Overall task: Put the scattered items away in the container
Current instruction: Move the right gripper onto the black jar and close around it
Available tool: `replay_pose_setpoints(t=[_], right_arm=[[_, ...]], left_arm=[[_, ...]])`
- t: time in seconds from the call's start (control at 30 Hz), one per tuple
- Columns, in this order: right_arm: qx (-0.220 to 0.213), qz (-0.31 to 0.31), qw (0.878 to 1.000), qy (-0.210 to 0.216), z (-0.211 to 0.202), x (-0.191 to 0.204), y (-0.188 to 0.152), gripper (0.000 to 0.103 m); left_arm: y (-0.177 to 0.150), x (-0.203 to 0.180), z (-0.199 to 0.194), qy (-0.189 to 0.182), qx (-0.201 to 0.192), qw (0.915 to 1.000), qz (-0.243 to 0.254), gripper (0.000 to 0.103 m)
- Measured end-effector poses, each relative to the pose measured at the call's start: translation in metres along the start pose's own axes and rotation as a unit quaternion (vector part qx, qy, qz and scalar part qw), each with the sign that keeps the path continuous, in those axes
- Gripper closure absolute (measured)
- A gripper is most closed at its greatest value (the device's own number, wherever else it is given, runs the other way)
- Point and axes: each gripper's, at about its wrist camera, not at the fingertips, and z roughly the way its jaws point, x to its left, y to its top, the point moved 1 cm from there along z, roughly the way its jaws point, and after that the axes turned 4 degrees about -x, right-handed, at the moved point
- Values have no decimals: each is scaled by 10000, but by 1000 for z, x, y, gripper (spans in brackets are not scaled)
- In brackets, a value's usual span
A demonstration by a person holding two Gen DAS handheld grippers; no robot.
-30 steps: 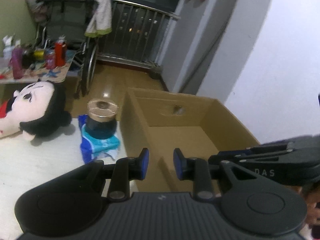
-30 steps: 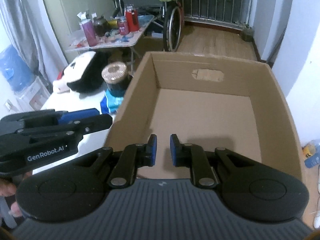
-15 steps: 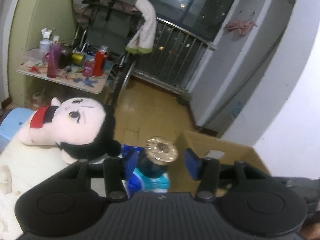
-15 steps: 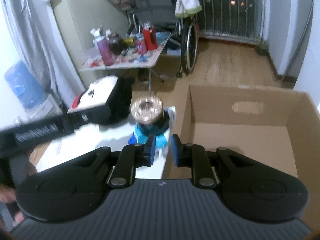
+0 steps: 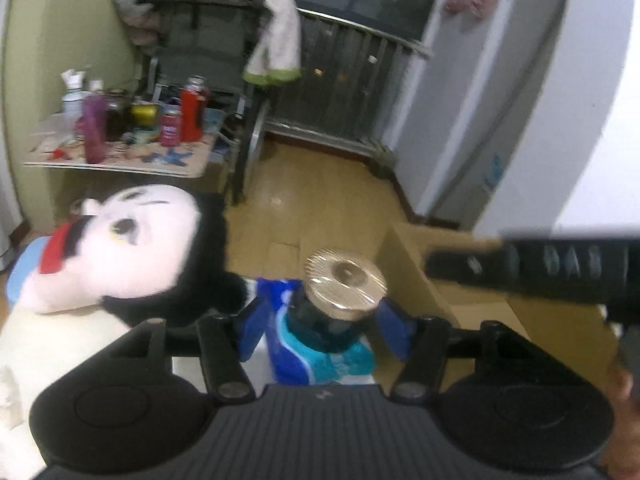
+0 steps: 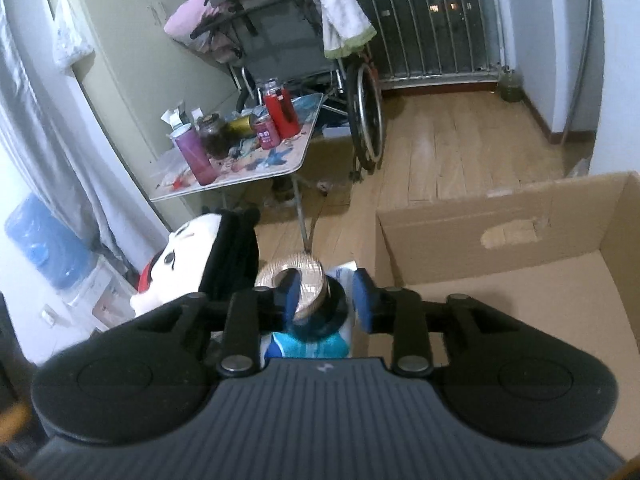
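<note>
Both sets of tongs have just been opening and both now stand apart, gripping nothing: the left gripper (image 5: pixel 322 330) has its blue pads wide on either side of the dark glass jar (image 5: pixel 328 320) without pressing it, and the right gripper (image 6: pixel 326 294) frames the same jar more narrowly, one pad across the gold lid (image 6: pixel 298 276). The jar stands upright on a blue packet (image 5: pixel 316 356) on the white surface, just beside the left wall of the empty cardboard box (image 6: pixel 500 236), with the plush doll (image 5: pixel 120 248) close on its other side. Its long axis runs straight up, lid on top. I'd let one gripper take it, low on the glass beneath the lid's overhang, close squarely, then lift clear of the packet before crossing the box wall.
</note>
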Motion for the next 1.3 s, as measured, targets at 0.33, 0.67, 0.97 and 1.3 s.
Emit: replay_pose_setpoints(t=[0.33, 0.67, 0.97, 1.3], right_arm=[[320, -78, 9992, 219, 32, 10, 11, 71], [574, -244, 9979, 194, 52, 18, 12, 71], [759, -562, 9955, 121, 58, 24, 12, 70], [1016, -1219, 9870, 237, 57, 35, 9, 31]], left_arm=[[1, 5, 31, -215, 126, 9996, -103, 38], [-4, -11, 47, -79, 203, 9986, 483, 45], [-4, 0, 53, -233, 89, 9988, 411, 45], [-7, 29, 44, -822, 154, 9965, -40, 45]])
